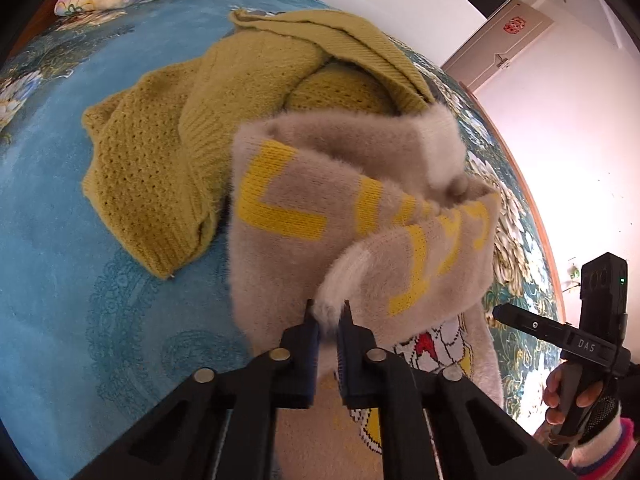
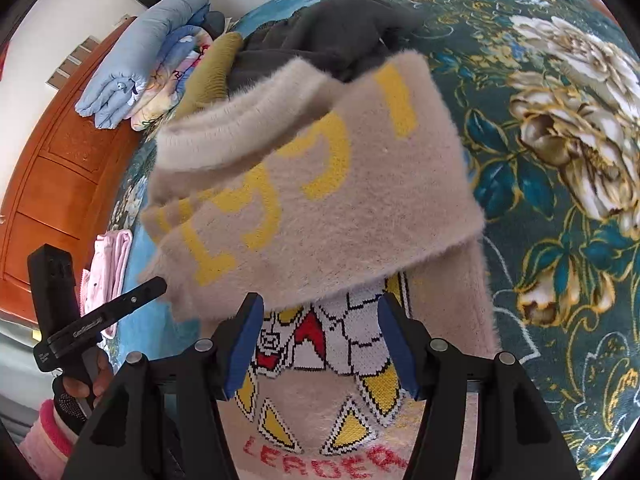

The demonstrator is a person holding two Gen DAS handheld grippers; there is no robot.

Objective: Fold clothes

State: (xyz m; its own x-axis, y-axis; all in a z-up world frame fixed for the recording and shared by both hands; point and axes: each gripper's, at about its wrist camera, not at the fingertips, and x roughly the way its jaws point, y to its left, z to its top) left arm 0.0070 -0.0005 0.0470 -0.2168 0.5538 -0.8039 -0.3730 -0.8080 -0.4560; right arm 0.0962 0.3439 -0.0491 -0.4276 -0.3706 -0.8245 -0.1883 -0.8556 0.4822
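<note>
Pinched in the shut left tongs (image 1: 328,314), a fluffy cuff (image 1: 340,280) of the beige sweater (image 2: 320,200) on the bed (image 2: 560,240) could be dragged off its fold, while nothing is held by the half-open right tongs (image 2: 320,344).

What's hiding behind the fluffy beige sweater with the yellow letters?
Behind the beige sweater lies a dark grey garment and, beside it, a mustard knit sweater, all on the flowery bedspread. The beige sweater covers their near parts, so how they lie underneath can't be seen.
</note>
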